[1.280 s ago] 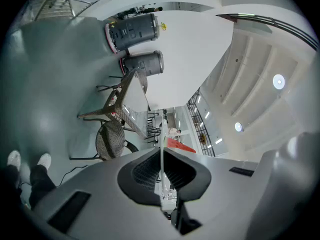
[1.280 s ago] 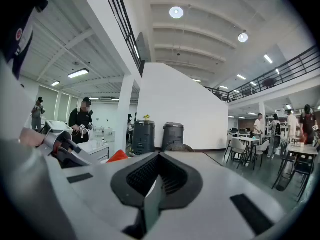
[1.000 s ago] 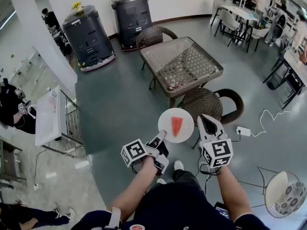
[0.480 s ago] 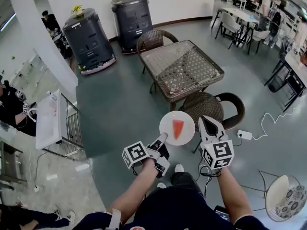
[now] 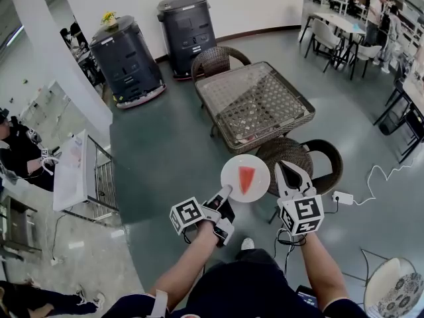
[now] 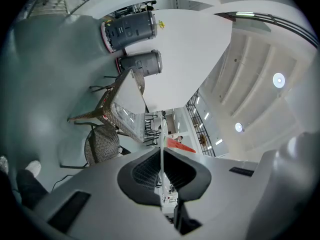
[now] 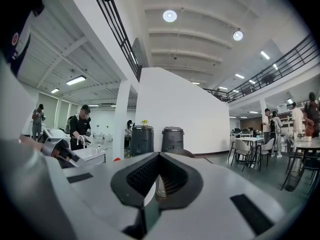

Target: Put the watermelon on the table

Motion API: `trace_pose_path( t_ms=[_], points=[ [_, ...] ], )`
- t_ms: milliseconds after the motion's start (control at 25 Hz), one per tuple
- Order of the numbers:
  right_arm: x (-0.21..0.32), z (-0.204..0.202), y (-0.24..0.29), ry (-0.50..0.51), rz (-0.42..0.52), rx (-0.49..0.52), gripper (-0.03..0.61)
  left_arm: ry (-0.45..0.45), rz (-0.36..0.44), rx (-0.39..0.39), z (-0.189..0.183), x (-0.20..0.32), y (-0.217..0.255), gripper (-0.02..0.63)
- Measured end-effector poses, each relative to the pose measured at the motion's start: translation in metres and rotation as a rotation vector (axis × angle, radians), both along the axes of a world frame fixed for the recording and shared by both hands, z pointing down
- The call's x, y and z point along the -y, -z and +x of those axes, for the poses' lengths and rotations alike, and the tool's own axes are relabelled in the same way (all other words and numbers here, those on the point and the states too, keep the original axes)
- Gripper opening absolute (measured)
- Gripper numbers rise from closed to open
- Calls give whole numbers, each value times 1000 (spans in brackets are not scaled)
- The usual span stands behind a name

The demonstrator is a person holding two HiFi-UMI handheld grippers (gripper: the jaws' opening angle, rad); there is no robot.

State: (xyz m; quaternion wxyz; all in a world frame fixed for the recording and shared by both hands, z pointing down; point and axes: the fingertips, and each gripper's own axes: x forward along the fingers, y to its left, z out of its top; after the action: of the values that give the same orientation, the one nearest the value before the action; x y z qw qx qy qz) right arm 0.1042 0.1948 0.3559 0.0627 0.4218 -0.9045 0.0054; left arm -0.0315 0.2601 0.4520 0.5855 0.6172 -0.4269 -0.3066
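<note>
A red watermelon wedge (image 5: 246,179) lies on a round white plate (image 5: 233,171). My left gripper (image 5: 224,195) is shut on the plate's near rim and holds it level above the floor. In the left gripper view the plate (image 6: 162,134) shows edge-on between the jaws, with the watermelon (image 6: 181,145) beside it. My right gripper (image 5: 291,172) floats just right of the plate, shut with nothing held, its jaws meeting in the right gripper view (image 7: 158,155). The wicker table (image 5: 255,101) with a glass top stands ahead, beyond a wicker chair.
A wicker chair (image 5: 298,156) sits between me and the table, another chair (image 5: 215,59) behind it. Two dark bins (image 5: 126,55) (image 5: 185,28) stand at the wall. A white cart (image 5: 76,171) is at left, a power strip (image 5: 343,197) with cable at right.
Both grippers, with the plate and watermelon, have moved forward toward the wicker table. The grip on the plate is unchanged.
</note>
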Motion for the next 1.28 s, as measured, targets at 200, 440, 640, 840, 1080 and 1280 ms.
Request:
trace_pose_path(
  t_ms=[200, 440, 640, 840, 1080, 1280],
  points=[
    [34, 10, 4, 15, 0, 17, 2, 23, 0, 8, 6, 30, 4, 14],
    [66, 23, 6, 18, 2, 39, 2, 39, 10, 26, 11, 60, 9, 14],
    [89, 22, 5, 19, -4, 49, 2, 45, 8, 32, 7, 85, 10, 14],
    [109, 15, 3, 12, -2, 49, 2, 34, 10, 36, 0, 107, 5, 14],
    [151, 0, -6, -12, -20, 24, 2, 7, -3, 22, -14, 152, -10, 14],
    [194, -15, -24, -38, -48, -6, 2, -27, -17, 15, -29, 203, -32, 14]
  ],
)
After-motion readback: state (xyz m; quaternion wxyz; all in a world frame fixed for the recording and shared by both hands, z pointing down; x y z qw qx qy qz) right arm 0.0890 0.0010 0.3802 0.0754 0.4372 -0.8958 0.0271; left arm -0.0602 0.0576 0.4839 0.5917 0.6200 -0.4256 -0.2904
